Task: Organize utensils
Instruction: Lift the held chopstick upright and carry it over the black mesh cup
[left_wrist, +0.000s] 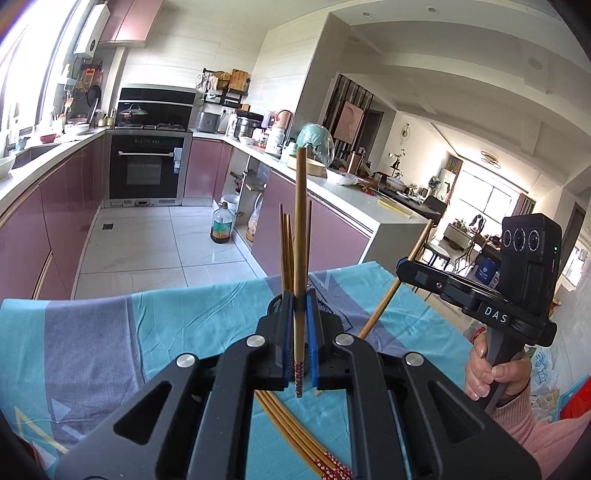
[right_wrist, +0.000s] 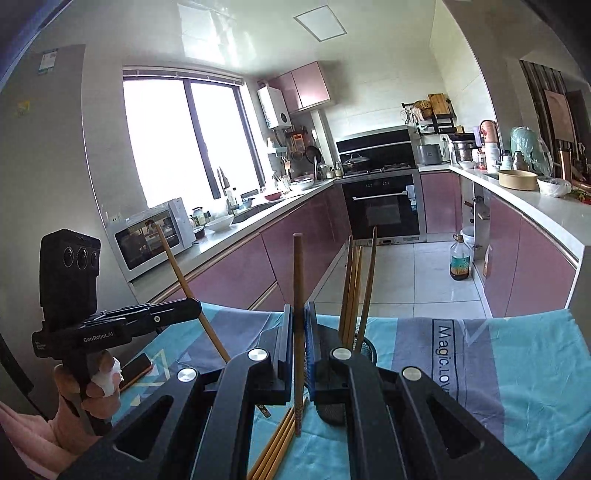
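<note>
Bamboo-brown chopsticks are the task's things here: each gripper pinches 1 of them upright above a table draped in a teal and grey cloth (left_wrist: 92, 332). The left gripper (left_wrist: 300, 306) has its blue-padded fingers pressed onto a chopstick (left_wrist: 300, 240) with a patterned red end hanging below, and the right gripper (right_wrist: 298, 321) clamps another chopstick (right_wrist: 298, 280) the same way. Just beyond both stands a dark mesh holder (right_wrist: 365, 349) with about 4 chopsticks (right_wrist: 354, 288) already standing in it, while a loose bundle (left_wrist: 295, 435) lies flat on the cloth beneath the grippers. The risk I see is in the drop: each stick is gripped low and stands tall, so a tilted release could tip it against the standing ones, miss the narrow holder mouth, or knock the light holder over; 2 grippers closing on 1 opening could also collide.
</note>
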